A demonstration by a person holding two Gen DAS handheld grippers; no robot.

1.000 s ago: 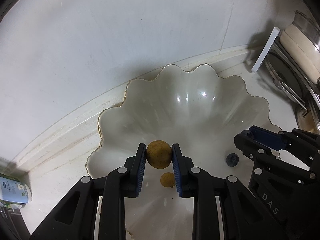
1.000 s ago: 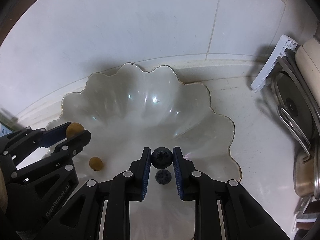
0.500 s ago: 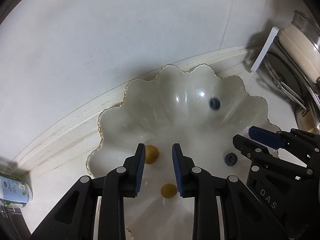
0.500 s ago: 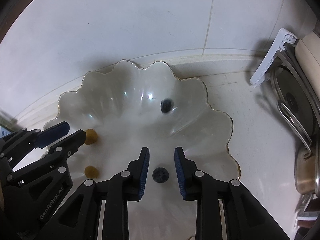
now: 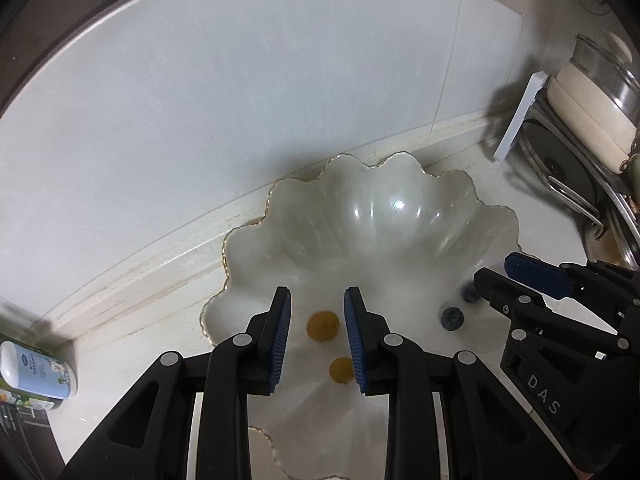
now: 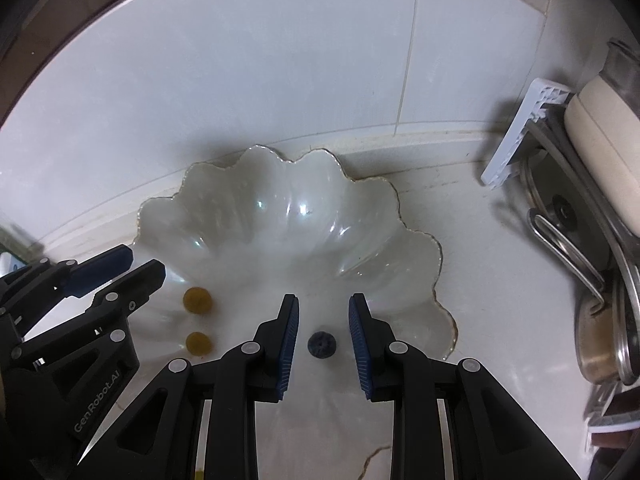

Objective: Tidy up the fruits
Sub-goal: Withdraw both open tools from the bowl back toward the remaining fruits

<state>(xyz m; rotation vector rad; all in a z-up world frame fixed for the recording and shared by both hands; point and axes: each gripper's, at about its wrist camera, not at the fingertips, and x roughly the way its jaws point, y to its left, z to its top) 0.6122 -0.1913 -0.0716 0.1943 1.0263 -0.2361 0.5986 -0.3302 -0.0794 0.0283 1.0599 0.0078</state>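
A white shell-shaped dish (image 5: 400, 216) (image 6: 280, 220) with a gold rim sits on the counter against the wall. Two yellow-brown round fruits (image 5: 322, 326) (image 5: 341, 370) lie in it; they also show in the right wrist view (image 6: 197, 300) (image 6: 198, 342). Two dark blueberries (image 5: 452, 318) (image 5: 470, 294) lie at its right side; one blueberry (image 6: 321, 345) shows in the right wrist view. My left gripper (image 5: 318, 330) is open and empty above the yellow fruits. My right gripper (image 6: 323, 342) is open and empty above the blueberry.
A white rack with pot lids and a cream pot (image 5: 588, 108) (image 6: 600, 140) stands at the right. A small white and blue bottle (image 5: 36, 372) lies at the left on the counter. The tiled wall (image 5: 240, 100) is just behind the dish.
Both grippers opened and dropped their fruits into the dish, then pulled back and up. The second blueberry rolled from the back of the dish down to its right side.
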